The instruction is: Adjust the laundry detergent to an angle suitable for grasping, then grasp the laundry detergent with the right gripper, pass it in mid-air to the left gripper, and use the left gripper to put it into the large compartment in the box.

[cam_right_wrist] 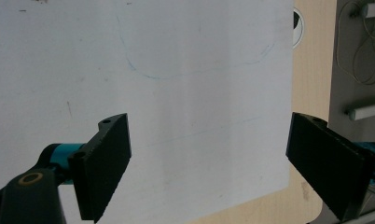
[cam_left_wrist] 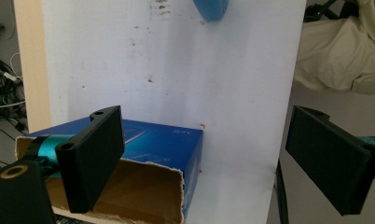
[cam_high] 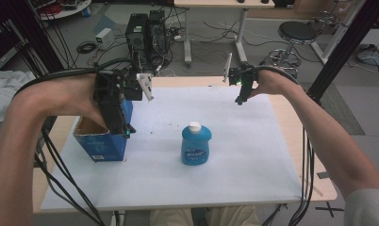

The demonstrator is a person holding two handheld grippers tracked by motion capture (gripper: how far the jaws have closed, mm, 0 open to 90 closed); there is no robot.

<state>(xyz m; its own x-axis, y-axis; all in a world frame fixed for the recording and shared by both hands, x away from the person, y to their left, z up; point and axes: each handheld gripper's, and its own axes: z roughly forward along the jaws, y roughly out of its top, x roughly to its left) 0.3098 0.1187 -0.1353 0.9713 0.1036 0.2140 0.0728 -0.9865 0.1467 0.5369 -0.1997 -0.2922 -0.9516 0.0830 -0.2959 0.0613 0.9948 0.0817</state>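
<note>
A blue bottle (cam_high: 195, 145) with a white cap stands upright near the middle of the white sheet (cam_high: 253, 155). An open-topped blue cardboard box (cam_high: 102, 143) sits at the sheet's left edge. My left gripper (cam_high: 122, 120) hovers over the box's far right corner, open and holding nothing. In the left gripper view, its gripper (cam_left_wrist: 202, 140) has the box (cam_left_wrist: 162, 144) under one jaw and the bottle (cam_left_wrist: 211, 8) far ahead. My right gripper (cam_high: 239, 96) hangs over the sheet's back edge, apart from the bottle. In the right gripper view, that gripper (cam_right_wrist: 209, 140) is open above bare sheet.
The wooden table (cam_high: 322, 188) shows past the sheet's right edge. Behind the table stand computer towers (cam_high: 145, 33), floor cables and a round stool (cam_high: 297, 33). A black frame post (cam_high: 348, 47) rises at the right. A pale cloth (cam_high: 1, 92) lies at the far left.
</note>
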